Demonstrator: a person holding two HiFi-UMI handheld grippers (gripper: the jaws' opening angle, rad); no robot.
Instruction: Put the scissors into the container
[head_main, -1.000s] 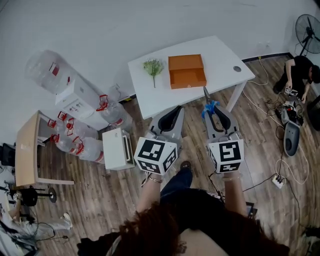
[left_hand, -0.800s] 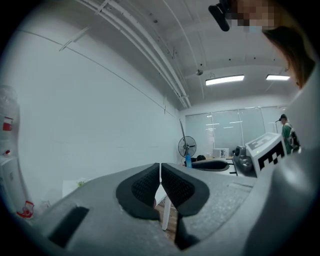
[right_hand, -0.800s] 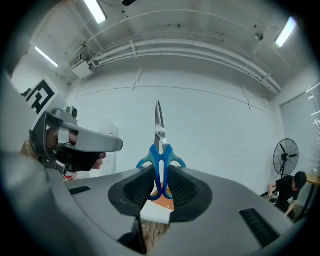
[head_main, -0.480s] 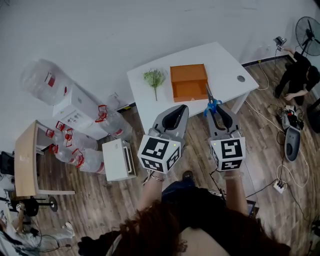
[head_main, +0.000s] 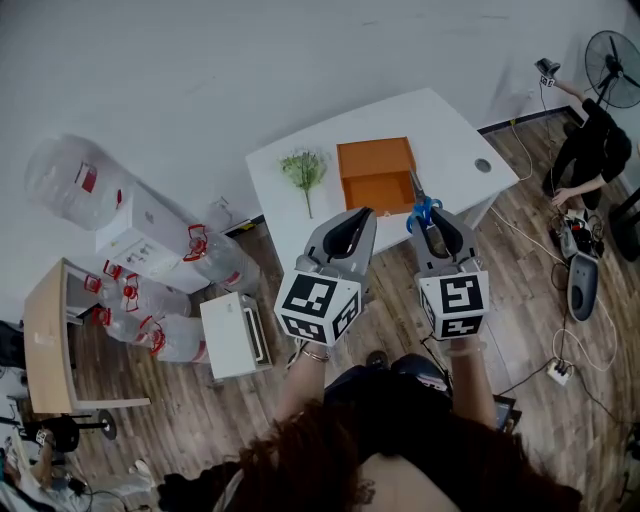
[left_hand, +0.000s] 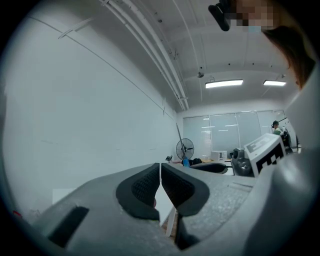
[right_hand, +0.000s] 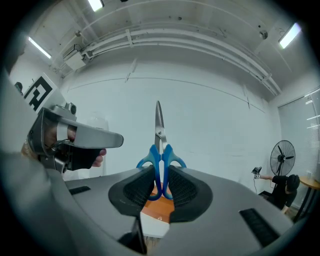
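R fingers (right_hand: 135, 191) clamp the blue scissors (right_hand: 159, 142) by the handle loops; L gripper (left_hand: 160, 182) pads pressed together.
Blades closed, sticking out fwd past the R gripper (head_main: 432, 215) tips. In head view the scissors hang over the near edge of the white table (head_main: 450, 130), just right of the orange container (head_main: 375, 160), not in it. Container sits on the table, showing only its orange inside. Green sprig (head_main: 305, 168) lies on the table, left of it. Both grippers are level, side by side, aimed at the table, marker cubes (head_main: 452, 305) toward the person.
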